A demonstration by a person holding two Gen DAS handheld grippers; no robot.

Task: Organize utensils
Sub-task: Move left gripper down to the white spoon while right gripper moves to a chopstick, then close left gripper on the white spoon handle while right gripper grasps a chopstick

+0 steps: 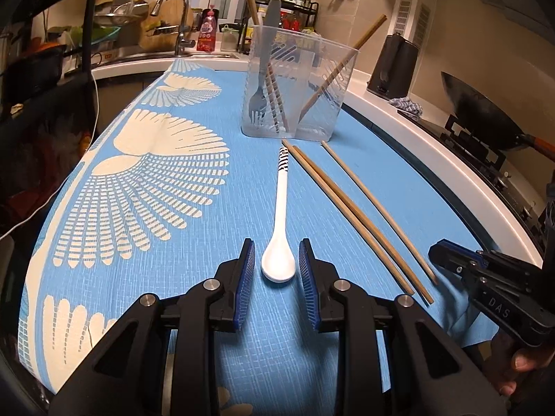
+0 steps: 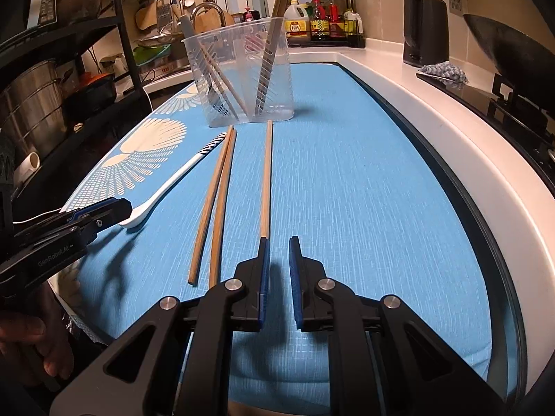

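Note:
A white spoon [image 1: 280, 225] with a striped handle tip lies on the blue cloth [image 1: 156, 277]. Its bowl sits between the open jaws of my left gripper [image 1: 277, 260], untouched. Three wooden chopsticks [image 1: 350, 215] lie to its right. A clear plastic holder [image 1: 298, 83] at the back holds a grey fork [image 1: 258, 97] and chopsticks. My right gripper [image 2: 279, 260] is open, its left pad beside the near end of a single chopstick [image 2: 266, 180]. The spoon [image 2: 173, 180], the chopstick pair [image 2: 216, 204] and the holder [image 2: 242, 72] also show in the right wrist view.
A white counter edge [image 2: 433, 145] runs along the right, with a black kettle [image 2: 425, 31], a wok [image 1: 485, 104] and a stove. A sink and faucet [image 1: 177, 17] and bottles [image 2: 322, 20] stand behind the holder. A black shelf rack [image 2: 69, 69] is on the left.

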